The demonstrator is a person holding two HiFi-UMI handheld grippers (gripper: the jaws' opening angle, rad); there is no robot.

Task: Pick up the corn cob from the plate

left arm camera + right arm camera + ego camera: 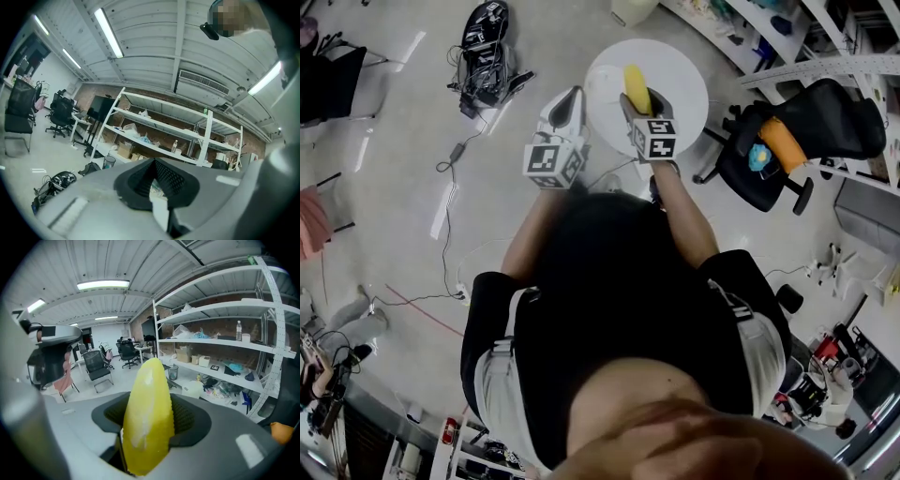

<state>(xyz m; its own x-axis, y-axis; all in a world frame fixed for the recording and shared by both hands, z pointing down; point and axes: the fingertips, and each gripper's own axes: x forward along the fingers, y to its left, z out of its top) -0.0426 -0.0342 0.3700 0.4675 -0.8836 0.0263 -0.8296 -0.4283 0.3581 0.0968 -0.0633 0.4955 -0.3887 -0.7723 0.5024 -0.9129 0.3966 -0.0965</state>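
Note:
The yellow corn cob (pixel 636 87) stands up between the jaws of my right gripper (pixel 639 105), over the round white table (pixel 680 70). In the right gripper view the cob (pixel 147 408) fills the middle, tip pointing away, with the right gripper (pixel 147 430) shut on its sides. The left gripper (pixel 567 105) hangs just left of the table edge with nothing in it. In its own view the left gripper (pixel 157 185) shows its pads drawn close together, and beyond them only shelves. I cannot make out the plate clearly on the white tabletop.
A black office chair (pixel 787 141) carrying an orange and a blue object stands right of the table. A dark bag with tangled cables (pixel 487 56) lies on the floor to the left, and a cable (pixel 450 187) trails toward me. White shelving (pixel 825 47) runs along the far right.

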